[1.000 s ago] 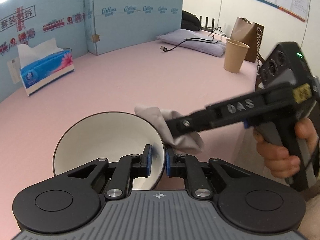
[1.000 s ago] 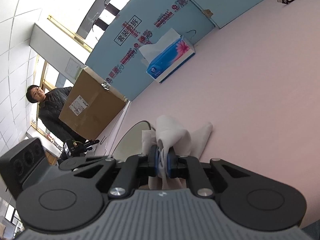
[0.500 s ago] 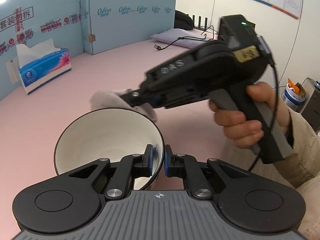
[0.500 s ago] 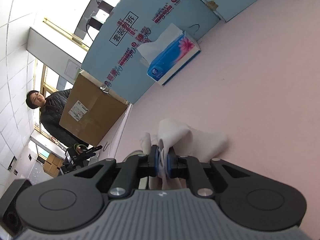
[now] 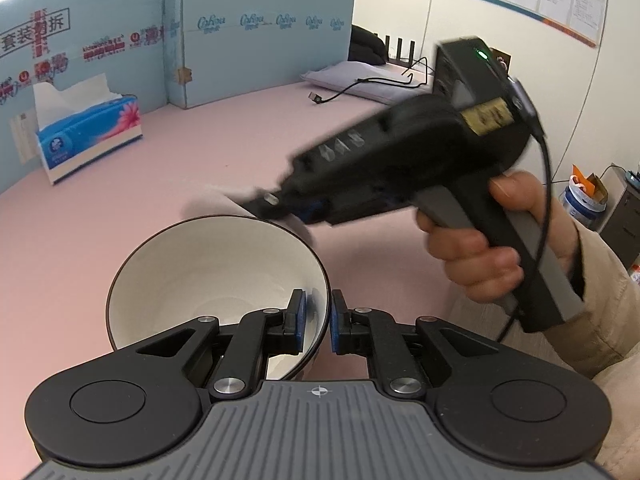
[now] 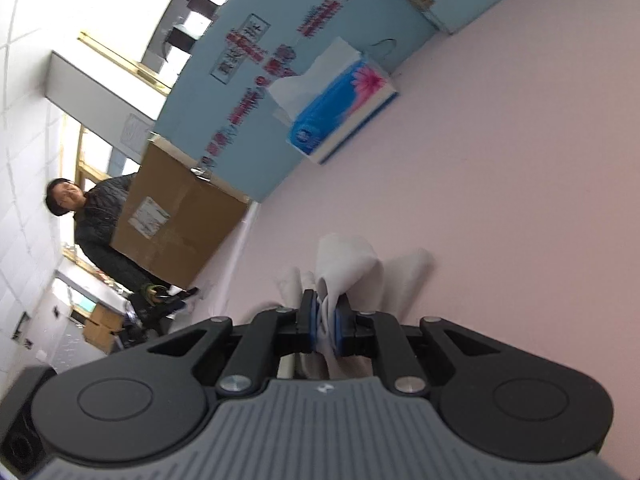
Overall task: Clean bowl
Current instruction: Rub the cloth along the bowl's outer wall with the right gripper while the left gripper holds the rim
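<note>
The bowl (image 5: 212, 276), white inside with a dark rim, is tilted on its side over the pink tabletop (image 5: 160, 184), its opening turned toward the left wrist camera. The left gripper (image 5: 318, 320) is clamped on the bowl's near wall, one blue pad inside and one outside. Just past the bowl's far rim, the right gripper (image 6: 325, 324) pinches a pale grey cloth (image 6: 348, 264) between its blue pads; the folds stick up beyond the fingertips, and a corner of the cloth lies against the pink surface. In the left wrist view that gripper is blurred, reaching in from the right with its tip close to the far rim, though contact cannot be made out. A hand (image 5: 480, 252) in a beige sleeve (image 5: 600, 312) grips its grey handle. Farther back on the table stands a blue tissue box (image 5: 90, 136) with a tissue sticking up, before light blue cardboard partitions (image 5: 256, 52). A black cable (image 5: 360, 84) runs to a lilac cushion (image 5: 360, 80) at the far edge. In the right wrist view a person (image 6: 104, 216) in a dark jacket stands by a brown cardboard box (image 6: 176, 220).
</note>
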